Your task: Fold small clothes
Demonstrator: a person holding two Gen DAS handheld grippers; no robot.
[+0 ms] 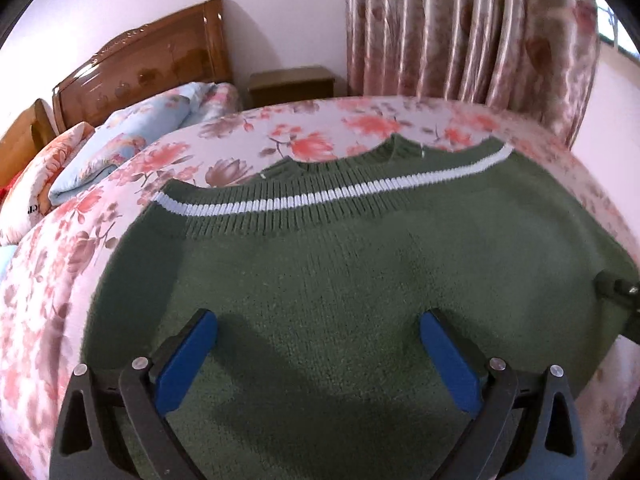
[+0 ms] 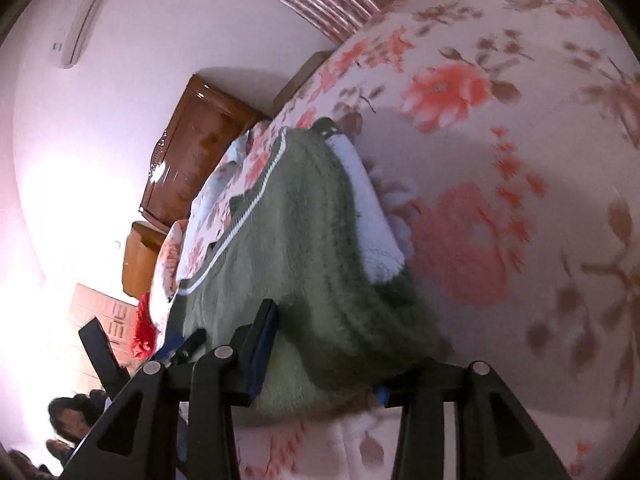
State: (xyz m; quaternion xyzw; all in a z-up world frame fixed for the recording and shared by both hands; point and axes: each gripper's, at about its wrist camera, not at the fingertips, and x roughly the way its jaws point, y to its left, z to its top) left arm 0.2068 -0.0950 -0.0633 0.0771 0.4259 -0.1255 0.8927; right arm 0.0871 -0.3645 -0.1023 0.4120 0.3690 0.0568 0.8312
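The left gripper [image 1: 318, 320] hangs with its blue pads spread wide and empty above the green knitted sweater [image 1: 340, 272], probably free to smooth or catch the next edge. The sweater lies on the floral bedspread [image 1: 52, 280], and no container is in view. At the sweater's right edge the right gripper [image 2: 320, 360] has a thick fold of knit between its pads, apparently clamped to carry it over.

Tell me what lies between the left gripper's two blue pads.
Only the green sweater: in the left wrist view the left gripper hangs open over its plain knit, nothing else between the pads.
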